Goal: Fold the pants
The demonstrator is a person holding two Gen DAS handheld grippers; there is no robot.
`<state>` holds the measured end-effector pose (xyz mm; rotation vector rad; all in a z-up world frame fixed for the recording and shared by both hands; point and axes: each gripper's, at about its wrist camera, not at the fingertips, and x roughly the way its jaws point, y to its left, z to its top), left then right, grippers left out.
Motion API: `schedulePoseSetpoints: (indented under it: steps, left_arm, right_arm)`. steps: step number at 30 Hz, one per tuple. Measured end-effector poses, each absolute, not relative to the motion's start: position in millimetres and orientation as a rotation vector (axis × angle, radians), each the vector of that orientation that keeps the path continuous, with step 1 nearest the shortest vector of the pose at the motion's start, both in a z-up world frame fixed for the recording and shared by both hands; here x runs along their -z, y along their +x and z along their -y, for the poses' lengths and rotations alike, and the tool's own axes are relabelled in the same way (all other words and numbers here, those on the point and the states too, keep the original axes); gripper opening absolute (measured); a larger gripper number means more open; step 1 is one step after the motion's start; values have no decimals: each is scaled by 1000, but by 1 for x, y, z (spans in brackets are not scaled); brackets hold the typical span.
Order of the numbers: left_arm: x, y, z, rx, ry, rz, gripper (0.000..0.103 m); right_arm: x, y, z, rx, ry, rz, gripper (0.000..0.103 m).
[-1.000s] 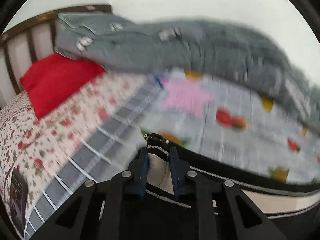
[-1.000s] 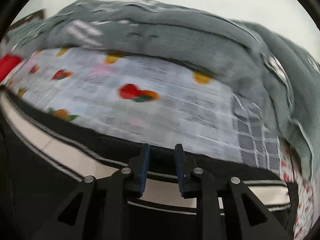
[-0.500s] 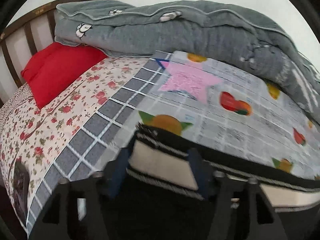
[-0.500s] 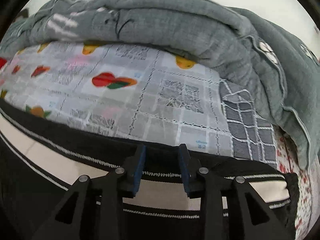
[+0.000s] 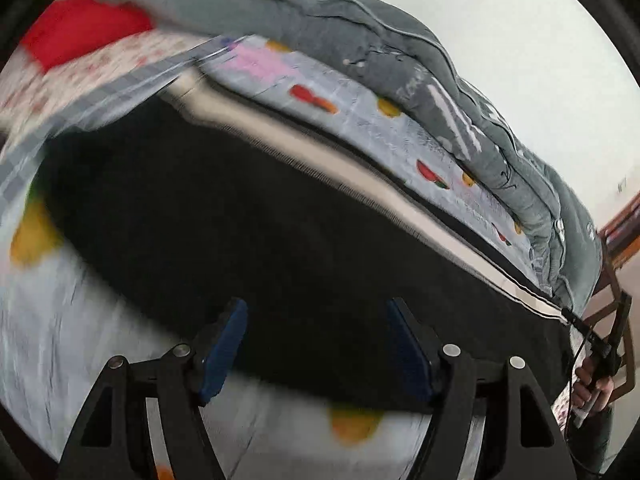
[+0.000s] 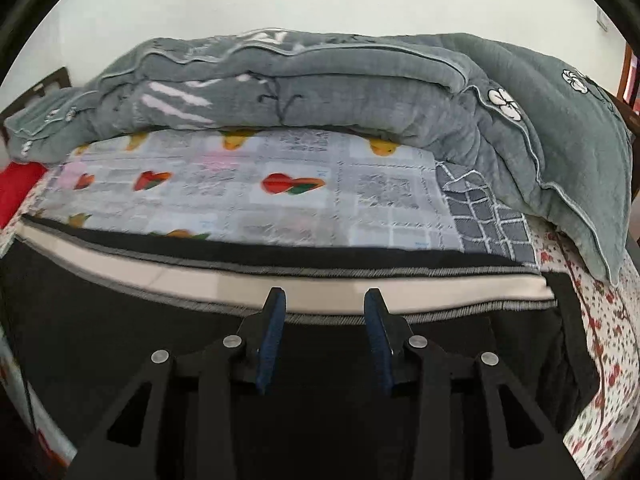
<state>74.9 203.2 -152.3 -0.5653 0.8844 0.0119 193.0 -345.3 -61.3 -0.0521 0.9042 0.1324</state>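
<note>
The black pants (image 5: 280, 220) lie spread flat on the bed, with a cream side stripe (image 5: 360, 168) along their far edge. My left gripper (image 5: 316, 308) hangs over the black cloth with its jaws wide and still opening. Its blue pads (image 5: 224, 344) press on nothing. In the right wrist view the pants (image 6: 100, 300) fill the lower half. My right gripper (image 6: 324, 294) sits just before the cream stripe (image 6: 160, 276). Its jaws are opening, and the cloth lies under the gap without being pinched.
A rolled grey quilt (image 6: 320, 88) runs along the far side of the bed, seen also in the left wrist view (image 5: 360, 40). A fruit-print sheet (image 6: 280, 200) lies between it and the pants. A red pillow (image 5: 80, 36) is at the left. A hand (image 5: 596, 376) shows at the right edge.
My left gripper let go of the striped edge, opened wide and swung back over the black cloth. My right gripper's jaws widened and it drew back a little from the stripe.
</note>
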Motion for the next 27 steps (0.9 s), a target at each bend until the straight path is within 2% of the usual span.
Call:
schedulePoseSetpoints:
  steps: [7,12,21,22,24,25,26,27]
  left_arm:
    - [166,35,-267,-178,-662,-790,70]
    - [171,51,-313,-222,-765,-737,69]
    - [177,90,-339,-271,-807,-642,64]
    - [178,93,-338,-291,-804,-646,58]
    - [176,95,-336,-341,-767,-668,39]
    - [174,98,-333,-363,-730,-691,18]
    - [173,99,-331,-371,-698,-721,10]
    - [170,99,-329,-377,-670,-728,10]
  right_arm:
    - [65,140,332,-124,-113,-881,42]
    - [75,113,328,-109,-54,-898,42]
    - [80,57,348,-21,39,-921,42]
    - [82,51,352,-13,49,-925,42]
    - [85,44,358,2,68,-934,42]
    - [87,40,363,8,83,-935,42]
    - [88,37,366,8,95,-934,42]
    - [89,35,369,6,110,-933,42]
